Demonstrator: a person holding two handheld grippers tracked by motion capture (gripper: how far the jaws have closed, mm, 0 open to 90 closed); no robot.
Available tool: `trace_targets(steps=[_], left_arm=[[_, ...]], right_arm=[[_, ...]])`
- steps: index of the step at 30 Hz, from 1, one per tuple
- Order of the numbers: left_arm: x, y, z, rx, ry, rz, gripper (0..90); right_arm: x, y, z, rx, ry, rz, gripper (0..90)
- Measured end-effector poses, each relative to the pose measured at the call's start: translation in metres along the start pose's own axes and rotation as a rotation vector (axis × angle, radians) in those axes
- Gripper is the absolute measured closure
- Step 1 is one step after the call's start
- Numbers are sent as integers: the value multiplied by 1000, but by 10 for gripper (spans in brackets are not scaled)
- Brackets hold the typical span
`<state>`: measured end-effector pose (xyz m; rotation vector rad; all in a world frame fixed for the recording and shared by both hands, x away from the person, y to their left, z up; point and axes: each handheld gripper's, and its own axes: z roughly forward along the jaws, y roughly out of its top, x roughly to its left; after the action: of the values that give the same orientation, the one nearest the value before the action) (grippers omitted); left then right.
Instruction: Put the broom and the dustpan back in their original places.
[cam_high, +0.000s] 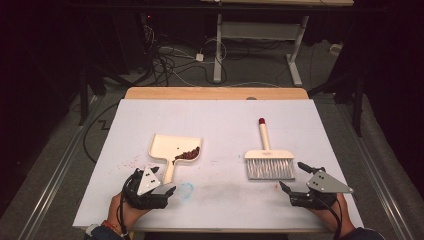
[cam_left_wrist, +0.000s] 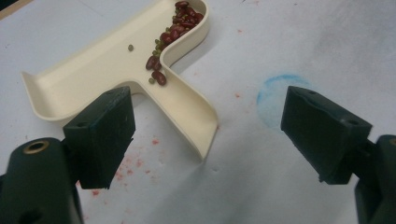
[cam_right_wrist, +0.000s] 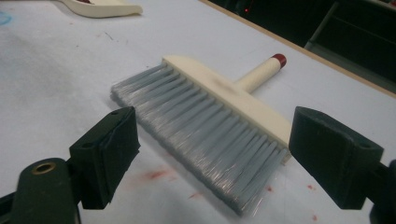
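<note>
Clearly, both tools lie free on the white table (cam_high: 220, 115). The cream dustpan (cam_high: 170, 146) sits left of centre, its handle pointing toward the person, with a small heap of red beans (cam_high: 188, 155) gathered in one corner of the pan. The left claw (cam_high: 159, 186) hovers just short of that handle with its jaws spread wide and nothing between them. The brush (cam_high: 268, 161) lies to the right, grey bristles toward the person and its red-tipped handle pointing away. The right claw (cam_high: 291, 176) waits just beside the bristles, jaws likewise wide apart and empty.

The main risk, as I judge it, is to the beans: a grip on the dustpan handle that tips or jolts the pan would roll them over the low rim and back onto the table. On the other side, a claw closing on bristles instead of the brush's rigid head would get a soft, slipping hold.
</note>
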<state>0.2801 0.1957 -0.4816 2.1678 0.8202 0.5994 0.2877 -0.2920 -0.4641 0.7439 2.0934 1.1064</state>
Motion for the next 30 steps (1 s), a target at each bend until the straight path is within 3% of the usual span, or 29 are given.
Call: trace_targets(steps=[8,10,18,30], left_arm=[[-1,-1,-3,-13,1,5,174],[-1,-1,-4,-17,12,23,174],[-1,-3,-4,-14,1,-1,174],[-2,-4,-5,-3,5,8,174]], right_arm=[[1,-1,0,-4,14,5,164],[3,1,0,-8,16,-4,164],[4,2,1,-8,15,-12,165],[3,4,2,-16,13,-14,166]])
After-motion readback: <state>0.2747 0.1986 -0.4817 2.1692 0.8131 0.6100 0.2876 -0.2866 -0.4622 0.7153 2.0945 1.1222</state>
